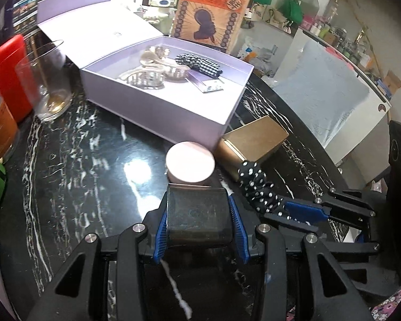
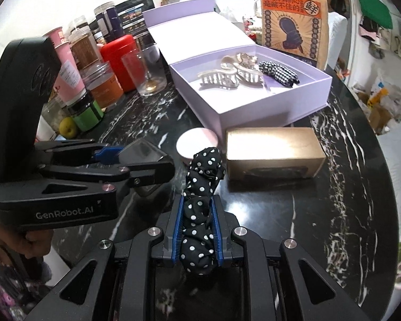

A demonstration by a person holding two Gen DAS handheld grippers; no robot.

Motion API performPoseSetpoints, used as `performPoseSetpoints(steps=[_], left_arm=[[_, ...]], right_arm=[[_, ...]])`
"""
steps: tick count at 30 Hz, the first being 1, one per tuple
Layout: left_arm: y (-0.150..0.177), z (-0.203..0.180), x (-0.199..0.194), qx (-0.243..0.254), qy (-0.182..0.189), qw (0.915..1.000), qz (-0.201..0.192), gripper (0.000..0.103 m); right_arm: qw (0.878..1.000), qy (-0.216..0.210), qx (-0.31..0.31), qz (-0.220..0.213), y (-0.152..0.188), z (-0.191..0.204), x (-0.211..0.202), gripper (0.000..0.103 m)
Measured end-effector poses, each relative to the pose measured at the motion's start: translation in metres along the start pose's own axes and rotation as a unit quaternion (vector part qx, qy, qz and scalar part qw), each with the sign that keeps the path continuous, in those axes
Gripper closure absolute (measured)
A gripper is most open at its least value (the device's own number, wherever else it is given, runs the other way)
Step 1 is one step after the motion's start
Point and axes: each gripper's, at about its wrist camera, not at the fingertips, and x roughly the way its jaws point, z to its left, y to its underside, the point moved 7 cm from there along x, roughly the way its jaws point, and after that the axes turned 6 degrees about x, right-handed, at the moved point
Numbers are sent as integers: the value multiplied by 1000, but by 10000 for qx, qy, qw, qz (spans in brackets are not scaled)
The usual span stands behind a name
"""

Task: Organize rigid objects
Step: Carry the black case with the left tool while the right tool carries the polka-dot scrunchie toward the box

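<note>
We find left gripper (image 1: 199, 219) clamping a dark block (image 1: 199, 220), right gripper (image 2: 197, 230) clamping a scrunchie (image 2: 200, 214), presumably bound for the box (image 2: 267, 107).

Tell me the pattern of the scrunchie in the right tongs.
Black with white polka dots; right wrist view.

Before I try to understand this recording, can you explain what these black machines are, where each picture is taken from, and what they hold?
No robot here: a person holds two hand tools, each with a claw and a camera looking along its fingers. In the left camera's picture, the left claw is shut on a dark square block. In the right camera's picture, the right claw is shut on a polka-dot scrunchie. On the black marble table stand an open lilac box holding hair clips, a gold box and a pink round tin.
</note>
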Motion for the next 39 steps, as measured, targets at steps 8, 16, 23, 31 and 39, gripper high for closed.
performPoseSetpoints(steps=[8,16,23,31,39], left_arm=[[-16,-12,1,197,23,9998,7,62],[-33,-19,-2,371,25,9993,-54,62],[-53,-19,-13,531,-108,9983,-224,62],[-69,-16,-18,552,-117,9978,-353,62],[-88,-12,-20,647,-155,9965,-510,62]], right_arm=[[10000,13,93,-3,-2,-15,-4,84],[9998,0,119,-128,-13,-22,-10,84],[9995,134,24,-289,-27,-27,-16,84],[9984,278,-132,-481,-45,-28,-25,83],[9972,374,-198,-616,-62,-26,-28,84]])
